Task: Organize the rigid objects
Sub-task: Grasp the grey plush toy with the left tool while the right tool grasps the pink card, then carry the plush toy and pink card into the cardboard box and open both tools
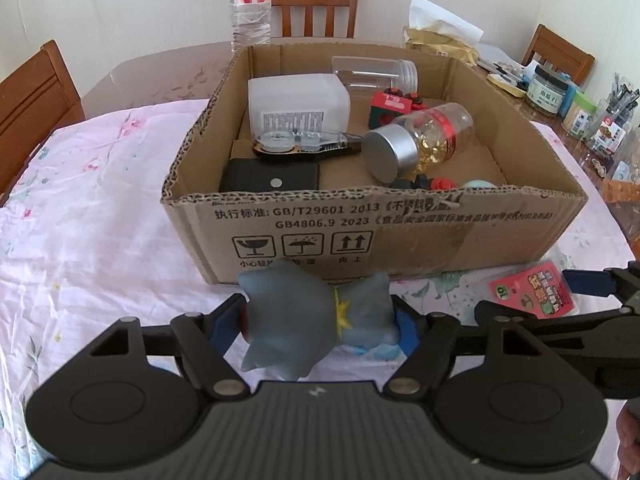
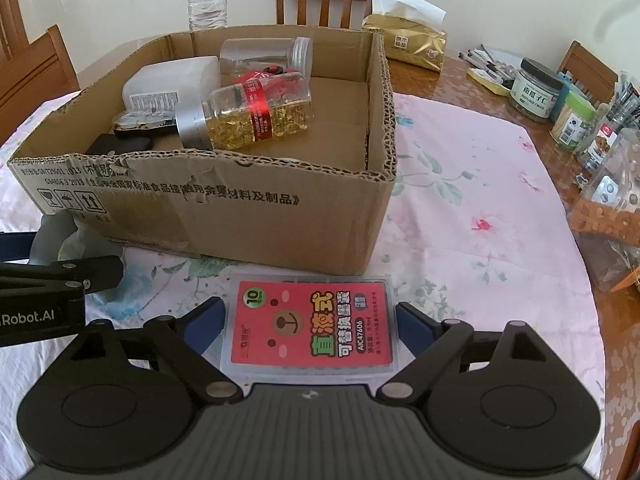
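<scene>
The left tool (image 1: 320,320) is clamped on a grey soft-looking toy figure (image 1: 316,320) with a yellow collar — its blue pads press the figure from both sides, just in front of the near wall of the cardboard box (image 1: 400,240). The right tool (image 2: 310,326) straddles a flat red-labelled plastic case (image 2: 310,324) that lies on the surface (image 2: 480,260), which is covered by a pink floral cloth; its blue pads stand just beside the case's two long edges, and whether they actually touch it I cannot tell. The case sits close to the box's front wall, a little right of the toy figure. Inside the box lie a clear bottle of golden capsules (image 1: 428,140) with a silver cap, tipped on its side, a white translucent container (image 1: 296,100), an empty clear jar (image 1: 372,72) against the far wall, a black pouch (image 1: 272,180) in the near left corner, a correction-tape dispenser (image 1: 304,144) and some small red and black pieces. Behind the box stand a water bottle (image 1: 250,0) and a wooden chair (image 1: 316,0) — to the right, jars and packets crowd the bare edge of the surface.
</scene>
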Motion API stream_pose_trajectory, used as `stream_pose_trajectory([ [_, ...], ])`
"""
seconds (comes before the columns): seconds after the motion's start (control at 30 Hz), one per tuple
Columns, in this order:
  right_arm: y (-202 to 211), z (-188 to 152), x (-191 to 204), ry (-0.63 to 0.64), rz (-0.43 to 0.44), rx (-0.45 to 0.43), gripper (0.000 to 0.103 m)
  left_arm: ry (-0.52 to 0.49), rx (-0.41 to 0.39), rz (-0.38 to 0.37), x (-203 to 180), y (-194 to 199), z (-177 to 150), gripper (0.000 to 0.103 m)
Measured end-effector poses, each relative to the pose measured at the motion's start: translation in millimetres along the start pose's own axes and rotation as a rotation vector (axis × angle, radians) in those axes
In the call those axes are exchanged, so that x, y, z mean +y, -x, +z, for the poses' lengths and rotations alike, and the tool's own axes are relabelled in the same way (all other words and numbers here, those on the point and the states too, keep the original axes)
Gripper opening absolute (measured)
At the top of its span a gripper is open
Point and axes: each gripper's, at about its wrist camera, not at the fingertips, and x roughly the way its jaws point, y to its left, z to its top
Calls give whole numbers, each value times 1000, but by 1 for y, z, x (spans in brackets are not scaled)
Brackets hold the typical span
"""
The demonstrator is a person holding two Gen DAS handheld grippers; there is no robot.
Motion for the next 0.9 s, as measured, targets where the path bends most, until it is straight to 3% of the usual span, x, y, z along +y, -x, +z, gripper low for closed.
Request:
stream_pose_trajectory([
  [0.6,18,-2,-4,42,40,13,93,-58,43,-54,9,12,3,73],
  [0.77,29,3,-9,57,62,13,93,-97,74,-96,13,29,7,73],
  [0.9,47,10,-14,89,96,-1,93,-141,50,-138,13,54,16,73],
])
